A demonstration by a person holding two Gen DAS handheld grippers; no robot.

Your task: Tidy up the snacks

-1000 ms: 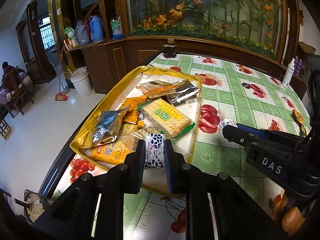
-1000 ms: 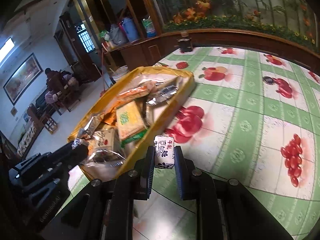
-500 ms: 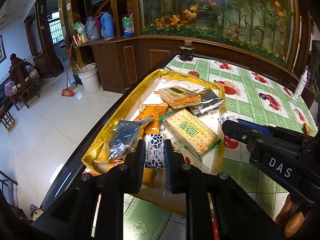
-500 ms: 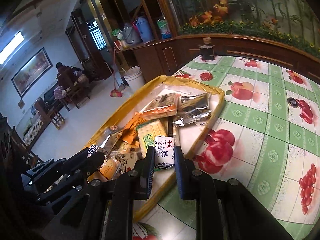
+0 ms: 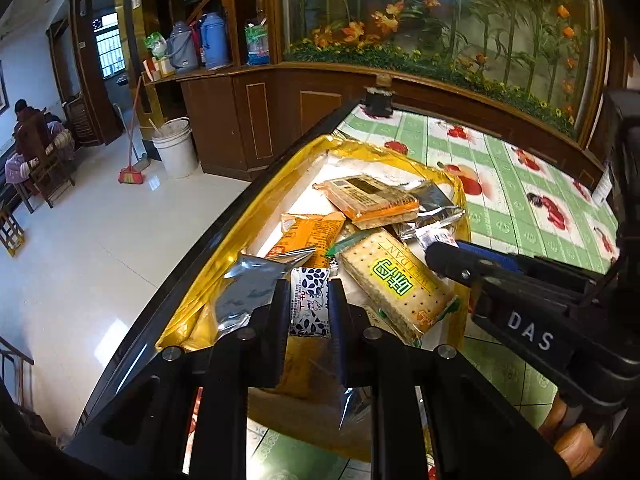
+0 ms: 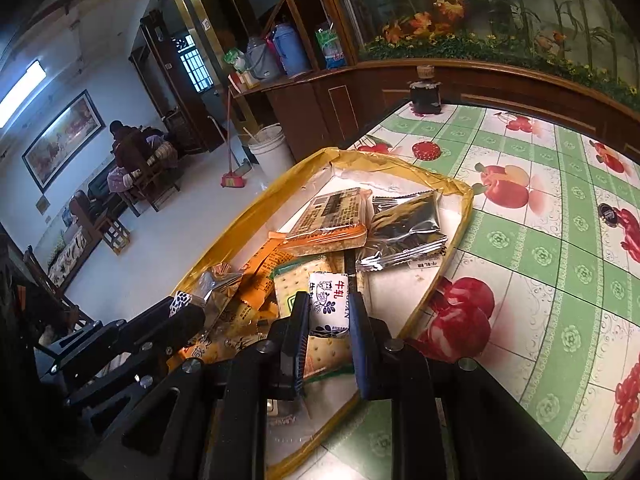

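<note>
While both tools have travelled in over the shallow yellow-rimmed tray | left tool clamps a blue-patterned white candy packet | right tool clamps its twin packet | both hang above the tray's near end | judged ready to drop.

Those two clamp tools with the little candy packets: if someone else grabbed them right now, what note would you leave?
Left gripper: shut on a white-and-blue candy packet, above the near end of the yellow tray.
Right gripper: shut on a matching candy, over the cracker pack in the tray.
Done: crackers, orange wrappers and silver foil packets already lie in the tray.
Left: release both candies into the tray. Whether more snacks wait on the tablecloth is not visible.
</note>
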